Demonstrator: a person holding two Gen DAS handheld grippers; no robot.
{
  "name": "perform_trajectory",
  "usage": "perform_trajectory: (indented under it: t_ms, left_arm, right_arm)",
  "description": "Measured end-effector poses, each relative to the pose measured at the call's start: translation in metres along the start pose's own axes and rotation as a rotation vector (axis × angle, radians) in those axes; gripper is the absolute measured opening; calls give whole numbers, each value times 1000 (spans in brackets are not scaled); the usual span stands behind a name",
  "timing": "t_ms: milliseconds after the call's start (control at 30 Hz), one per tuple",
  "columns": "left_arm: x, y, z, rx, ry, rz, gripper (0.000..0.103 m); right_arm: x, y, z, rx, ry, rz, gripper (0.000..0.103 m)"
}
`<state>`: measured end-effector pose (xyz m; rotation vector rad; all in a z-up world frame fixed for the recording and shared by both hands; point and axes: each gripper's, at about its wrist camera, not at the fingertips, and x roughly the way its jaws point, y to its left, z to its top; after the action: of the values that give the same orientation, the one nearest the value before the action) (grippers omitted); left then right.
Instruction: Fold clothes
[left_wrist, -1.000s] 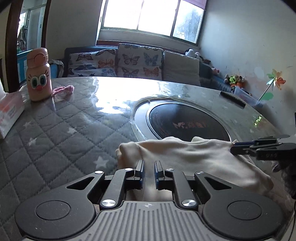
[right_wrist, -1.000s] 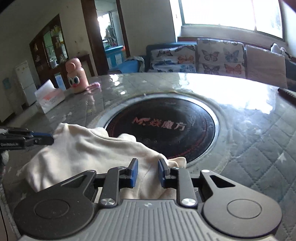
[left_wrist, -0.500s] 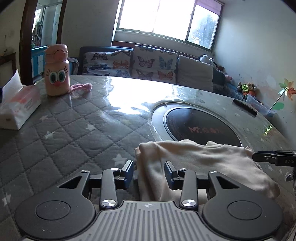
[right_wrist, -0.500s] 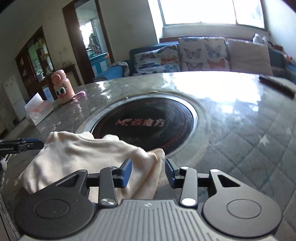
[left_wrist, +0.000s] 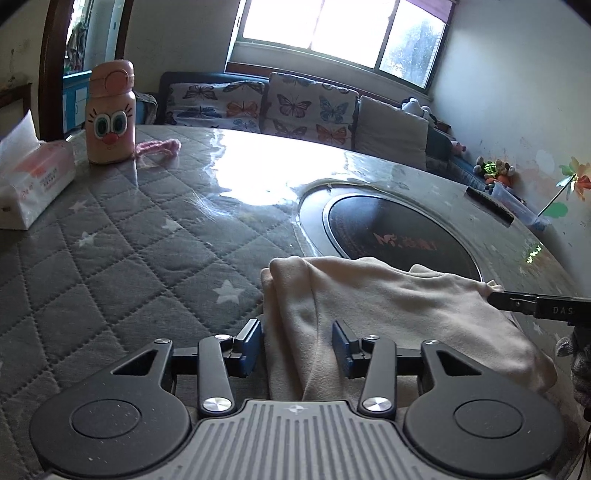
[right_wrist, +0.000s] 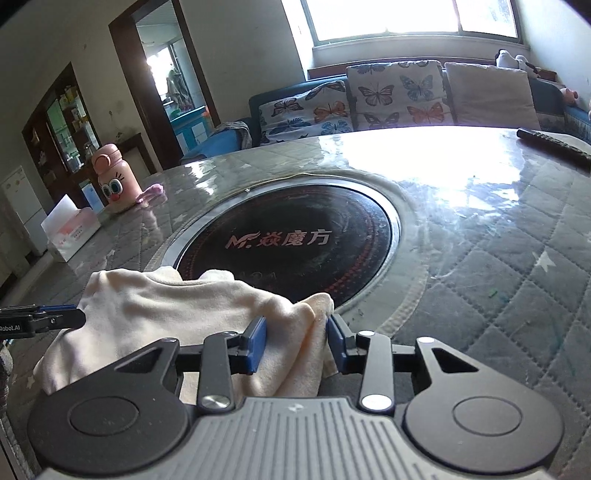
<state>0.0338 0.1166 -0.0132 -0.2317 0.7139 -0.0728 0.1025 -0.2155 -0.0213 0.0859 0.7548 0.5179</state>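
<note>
Now the cream garment (left_wrist: 388, 306) lies bunched on the quilted table (left_wrist: 122, 258), its far edge lapping over the rim of the round black cooktop (right_wrist: 295, 236). Left gripper (left_wrist: 295, 341): jaws apart, a fold between them, pads not pressing. Right gripper (right_wrist: 295, 339): jaws closing around the garment's corner nearest the cooktop, right pad touching cloth, left pad just clear.

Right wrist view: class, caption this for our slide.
Right tongs closing around a cream garment beside the table's round cooktop.

Harsh backlight from the window (left_wrist: 343, 33), glare across the tabletop (right_wrist: 424, 155), fisheye-bent dark corners.
</note>
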Motion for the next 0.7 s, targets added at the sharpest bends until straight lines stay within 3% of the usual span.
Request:
perform_trajectory:
  t_ms: [167, 233, 333, 700]
  left_arm:
    - [4, 3, 1, -32, 8, -20, 38]
    - [5, 2, 1, -37, 7, -29, 25]
    - [0, -2, 3, -34, -8, -22, 16]
    - [-38, -2, 22, -22, -133, 8, 13]
  right_arm:
    - [1, 1, 1, 10, 4, 13, 15]
    - [0, 3, 1, 11, 2, 15, 12]
    - [-2, 5, 2, 16, -10, 22, 10]
    - [-14, 33, 36, -55, -78, 102, 9]
